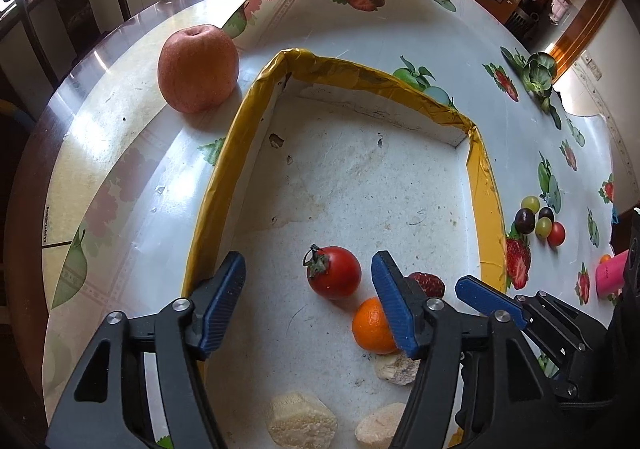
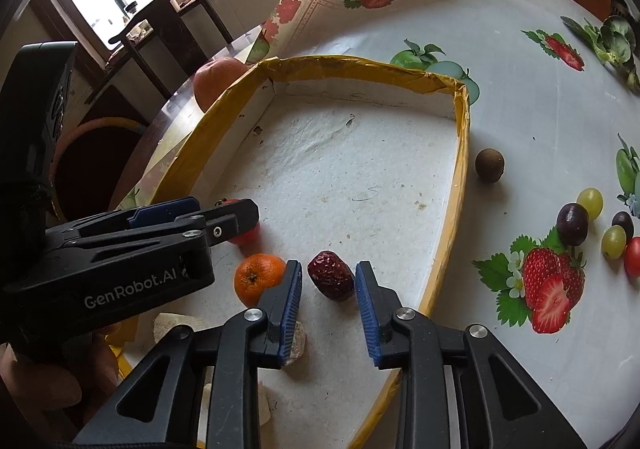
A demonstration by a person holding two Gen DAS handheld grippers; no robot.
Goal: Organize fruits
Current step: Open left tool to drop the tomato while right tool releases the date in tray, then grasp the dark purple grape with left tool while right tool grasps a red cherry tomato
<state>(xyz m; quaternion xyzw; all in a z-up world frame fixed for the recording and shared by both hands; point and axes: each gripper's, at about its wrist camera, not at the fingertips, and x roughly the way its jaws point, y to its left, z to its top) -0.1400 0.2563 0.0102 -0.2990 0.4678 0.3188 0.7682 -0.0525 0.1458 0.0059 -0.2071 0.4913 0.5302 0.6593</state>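
Note:
A shallow white tray with a yellow taped rim [image 1: 352, 69] [image 2: 460, 177] holds a red tomato [image 1: 334, 272], a small orange [image 1: 370, 327] [image 2: 256, 278] and a dark red date [image 2: 331, 281] [image 1: 430, 283]. My left gripper [image 1: 310, 297] is open over the tray, the tomato between its fingers. My right gripper [image 2: 328, 305] is open, its fingers on either side of the date without touching it. A big apple [image 1: 197, 67] [image 2: 216, 81] sits outside the tray's far left corner.
Several grapes and a cherry tomato [image 1: 538, 223] [image 2: 596, 225] lie on the fruit-print tablecloth right of the tray, with a brown kiwi [image 2: 489, 165]. Pale sliced chunks [image 1: 302, 421] lie at the tray's near end. A pink object [image 1: 610, 273] is at right. The cloth curls up at the back.

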